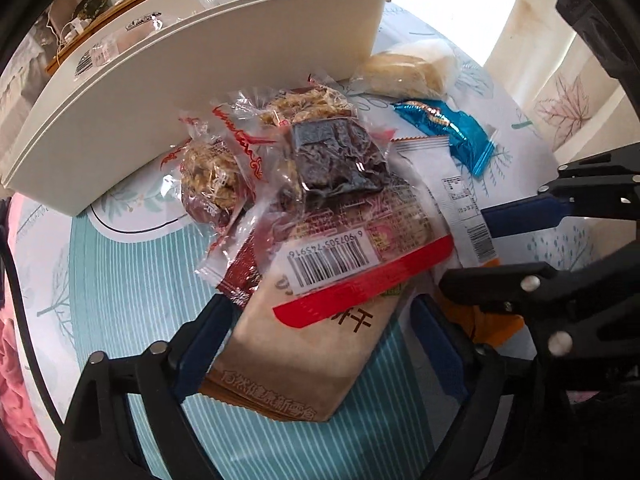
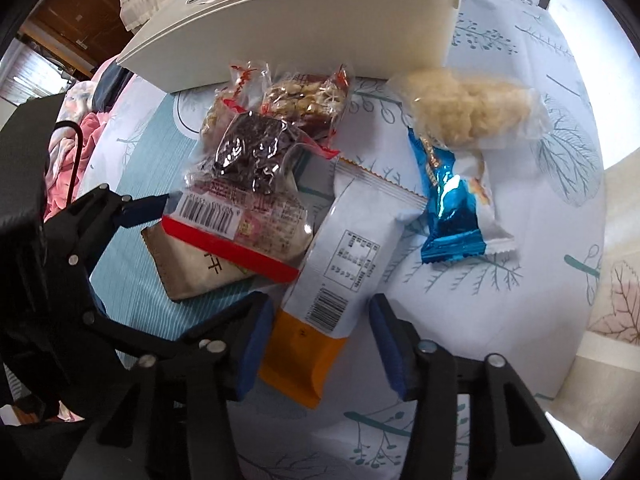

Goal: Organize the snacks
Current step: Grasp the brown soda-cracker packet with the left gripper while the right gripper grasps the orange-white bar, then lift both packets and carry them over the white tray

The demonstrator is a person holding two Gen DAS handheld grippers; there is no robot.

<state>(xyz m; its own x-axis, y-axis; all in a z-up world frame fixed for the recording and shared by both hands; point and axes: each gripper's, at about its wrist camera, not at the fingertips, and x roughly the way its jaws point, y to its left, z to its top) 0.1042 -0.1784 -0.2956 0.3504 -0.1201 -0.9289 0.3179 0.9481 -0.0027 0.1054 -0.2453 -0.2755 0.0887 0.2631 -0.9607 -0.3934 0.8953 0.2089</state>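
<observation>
Sorting is partly done, judging by the layout: the cream plastic bin (image 2: 304, 36) at the back of the surface (image 2: 500, 340) already holds several wrapped snacks, too cut off to count, while a pile still sits loose in front of it.

Loose count, as far as visible:
- Clear-wrapped nut-and-date bars with red print (image 1: 212, 176): two, possibly three; overlap hides the edges.
- One clear pack of dark dried fruit (image 1: 336, 156).
- One red-edged clear pack with barcode (image 1: 360, 256), lying on one tan paper-look packet (image 1: 296, 364).
- One white pouch with orange end (image 2: 340, 268).
- One blue foil wrapper (image 2: 448, 216).
- One pale puffed rice cake in clear film (image 2: 460, 108).

So roughly eight or nine left to move.

Left claw (image 1: 320, 344) is spread wide, straddling the tan packet, pads not pressing. Right claw (image 2: 316, 344) is apart around the pouch's orange end, a gap still showing on the right side; no grip yet.
</observation>
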